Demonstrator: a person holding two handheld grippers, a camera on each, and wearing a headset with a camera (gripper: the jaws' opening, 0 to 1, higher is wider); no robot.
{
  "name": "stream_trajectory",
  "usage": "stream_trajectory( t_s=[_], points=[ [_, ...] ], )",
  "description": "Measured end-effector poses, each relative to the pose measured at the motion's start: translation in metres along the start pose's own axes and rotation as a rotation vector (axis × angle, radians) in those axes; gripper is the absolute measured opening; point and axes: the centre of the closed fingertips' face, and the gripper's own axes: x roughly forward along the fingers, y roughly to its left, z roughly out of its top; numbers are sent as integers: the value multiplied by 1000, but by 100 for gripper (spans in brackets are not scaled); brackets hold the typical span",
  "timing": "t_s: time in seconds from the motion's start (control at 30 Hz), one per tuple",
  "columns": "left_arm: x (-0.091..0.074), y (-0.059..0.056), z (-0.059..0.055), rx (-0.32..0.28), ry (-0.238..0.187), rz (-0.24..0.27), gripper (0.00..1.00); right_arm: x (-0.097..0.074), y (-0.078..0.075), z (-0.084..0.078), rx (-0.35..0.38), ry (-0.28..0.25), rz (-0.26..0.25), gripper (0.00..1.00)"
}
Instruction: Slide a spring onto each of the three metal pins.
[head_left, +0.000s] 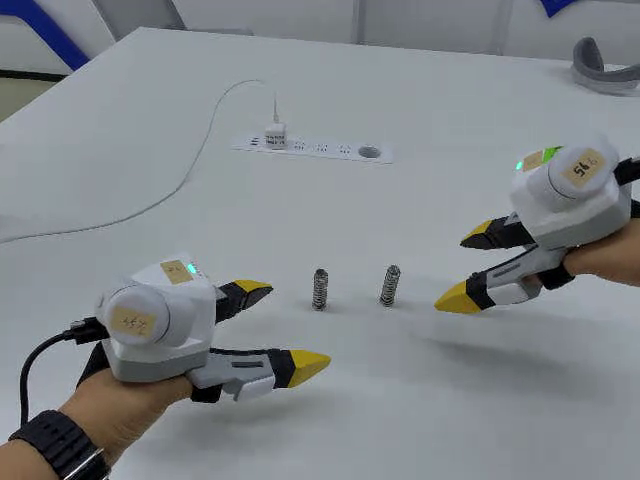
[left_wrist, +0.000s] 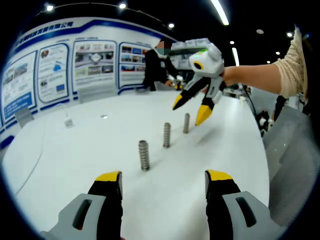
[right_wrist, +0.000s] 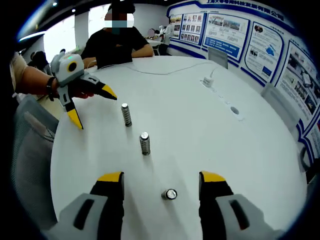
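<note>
Near the far edge of the white worktop (head_left: 120, 140): a flat power strip (head_left: 315, 147) with a white adapter (head_left: 275, 132) plugged in and a thin cable (head_left: 190, 170) trailing toward the left edge. At the far right corner, a grey curved object (head_left: 600, 65), kind unclear. Beyond the far edge, in the right gripper view, a seated person (right_wrist: 117, 42) in dark clothes, forearms on the worktop, with blue-framed wall panels (right_wrist: 225, 30) behind. Black watch (head_left: 55, 440) on the wrist behind the left gripper (head_left: 290, 325). Only bare worktop between either gripper and the row of springs. Left gripper: jaws spread wide, gripping nothing, yellow tips aimed along the row from its left end, well short of the first spring (left_wrist: 144, 155). Right gripper (head_left: 458, 268): also spread wide and empty, held above the worktop at the right end of the row, tips angled down and leftward. Third spring (right_wrist: 170, 194) just ahead of its jaws, in line with the gap, touching neither. Second spring (left_wrist: 166, 135) between the other two. All three in the middle of the worktop, in one straight left-to-right row, well apart from the power strip. Each upright, long axis vertical, base on the worktop, with a round metal end at the top.
</note>
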Motion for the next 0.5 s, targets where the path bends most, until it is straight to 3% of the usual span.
stream_trajectory(
  t_s=[0.5],
  points=[
    [-2, -3, -2, -2, 4, -3, 71, -21, 14, -25, 39, -78, -57, 68]
  ],
)
